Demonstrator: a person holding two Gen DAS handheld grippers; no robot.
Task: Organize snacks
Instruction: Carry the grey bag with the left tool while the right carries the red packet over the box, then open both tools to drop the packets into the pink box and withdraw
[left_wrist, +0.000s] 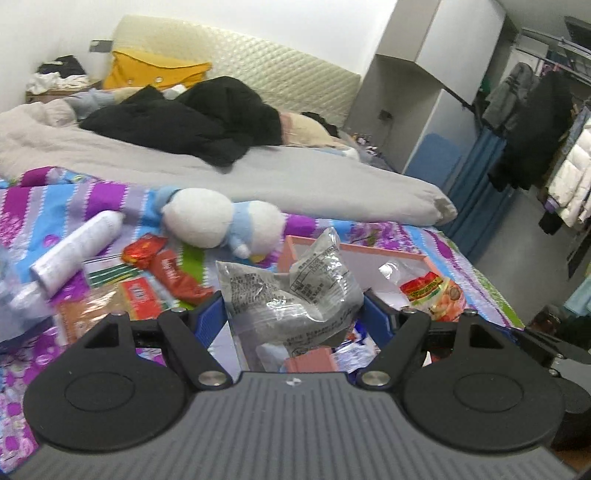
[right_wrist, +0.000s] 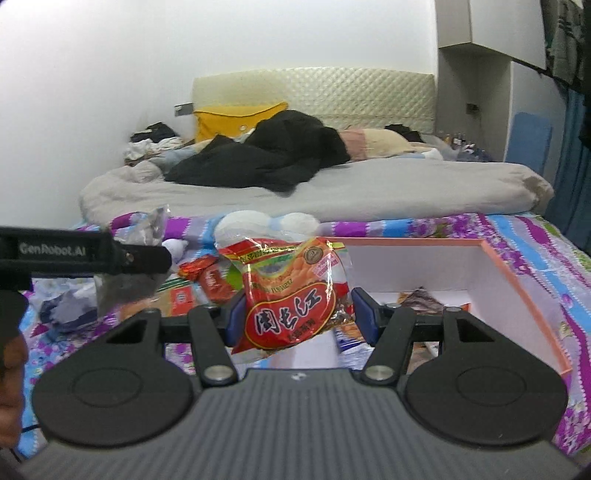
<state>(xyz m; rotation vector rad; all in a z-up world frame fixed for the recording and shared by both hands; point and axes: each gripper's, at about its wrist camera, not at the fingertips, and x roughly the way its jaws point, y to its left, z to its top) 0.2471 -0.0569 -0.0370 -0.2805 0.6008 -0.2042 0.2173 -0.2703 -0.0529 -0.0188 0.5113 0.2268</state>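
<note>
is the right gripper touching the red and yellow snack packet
Touching. The right wrist view shows the right gripper with both blue pads pressed against the sides of the red and yellow snack packet, holding it off the bed.

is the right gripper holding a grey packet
No, the right gripper is shut on a red snack bag.

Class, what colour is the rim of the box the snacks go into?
The box rim is salmon pink, with white inner walls; the right wrist view shows it best.

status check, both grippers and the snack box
Left gripper shut on grey packet. Right gripper shut on red packet. Pink-rimmed box just ahead, path clear.
</note>
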